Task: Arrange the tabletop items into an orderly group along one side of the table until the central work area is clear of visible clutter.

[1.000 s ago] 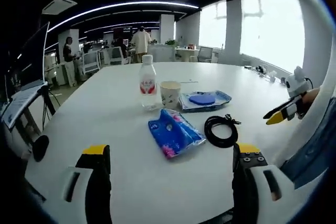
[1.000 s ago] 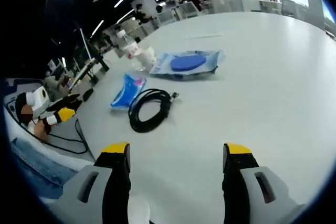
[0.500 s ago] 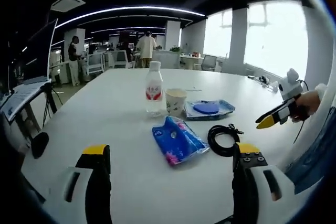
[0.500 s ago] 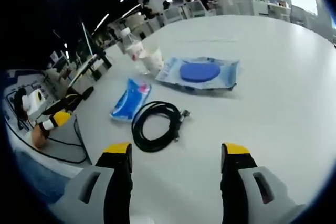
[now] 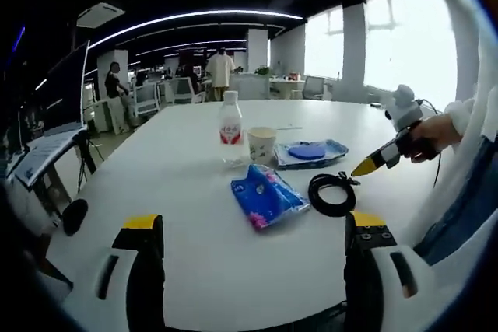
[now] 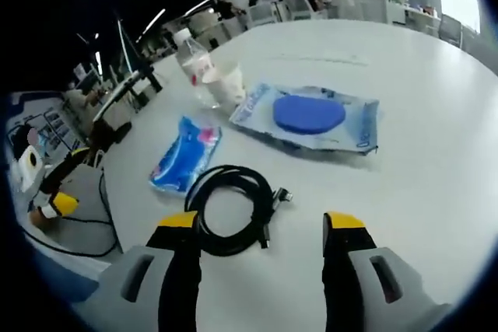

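Hovering with jaws wide, the right gripper (image 6: 261, 227) faces the coiled black cable (image 6: 230, 209) at twelve o'clock; the bottle (image 5: 230, 127) wears an unreadable red label; the left gripper (image 5: 253, 227) gapes wide too.

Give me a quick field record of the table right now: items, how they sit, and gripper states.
surface: white table
water bottle: upright, beside the paper cup
clear pouch with blue disc: flat, just past the cup
blue packet: flat, nearer the left gripper
black cable: coiled, just ahead of the right gripper
left gripper: open, empty, short of the items
right gripper: open, empty, at the coil
items grouped to one side: not yet
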`<state>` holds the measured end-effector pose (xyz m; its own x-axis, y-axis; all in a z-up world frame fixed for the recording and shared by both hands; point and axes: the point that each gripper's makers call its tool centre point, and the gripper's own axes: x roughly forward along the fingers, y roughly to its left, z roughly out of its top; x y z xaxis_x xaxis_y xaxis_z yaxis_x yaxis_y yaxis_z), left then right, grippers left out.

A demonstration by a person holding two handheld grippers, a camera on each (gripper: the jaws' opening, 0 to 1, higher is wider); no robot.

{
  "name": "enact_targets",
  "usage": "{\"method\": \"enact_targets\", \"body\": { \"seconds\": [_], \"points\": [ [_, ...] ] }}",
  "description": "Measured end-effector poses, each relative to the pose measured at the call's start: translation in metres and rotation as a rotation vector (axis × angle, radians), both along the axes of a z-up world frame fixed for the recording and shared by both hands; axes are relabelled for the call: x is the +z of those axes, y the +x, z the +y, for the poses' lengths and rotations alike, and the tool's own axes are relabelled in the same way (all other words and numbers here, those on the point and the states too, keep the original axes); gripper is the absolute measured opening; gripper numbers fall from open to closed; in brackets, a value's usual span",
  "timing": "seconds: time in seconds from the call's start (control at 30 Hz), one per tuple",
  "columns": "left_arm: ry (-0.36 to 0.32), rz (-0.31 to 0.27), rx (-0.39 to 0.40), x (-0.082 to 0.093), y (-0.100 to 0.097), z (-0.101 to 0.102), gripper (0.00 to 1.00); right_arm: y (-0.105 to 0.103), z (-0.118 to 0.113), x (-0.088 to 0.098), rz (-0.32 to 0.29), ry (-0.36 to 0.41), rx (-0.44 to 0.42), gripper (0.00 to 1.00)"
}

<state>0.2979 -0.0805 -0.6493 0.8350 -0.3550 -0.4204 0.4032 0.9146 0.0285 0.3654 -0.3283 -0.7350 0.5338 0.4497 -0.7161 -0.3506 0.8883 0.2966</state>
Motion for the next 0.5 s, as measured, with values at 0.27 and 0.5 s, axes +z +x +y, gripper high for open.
{"method": "enact_targets", "body": {
  "seconds": [0.27,0.5],
  "points": [
    [0.032,-0.005,-0.025,-0.003,0.0,-0.004,0.92,0.011,0.008,-0.019,0.022,-0.063,0.016,0.53],
    [0.019,0.015,-0.009,-0.007,0.0,-0.002,0.94,0.005,0.013,-0.024,0.022,-0.11,0.01,0.46]
  ]
}}
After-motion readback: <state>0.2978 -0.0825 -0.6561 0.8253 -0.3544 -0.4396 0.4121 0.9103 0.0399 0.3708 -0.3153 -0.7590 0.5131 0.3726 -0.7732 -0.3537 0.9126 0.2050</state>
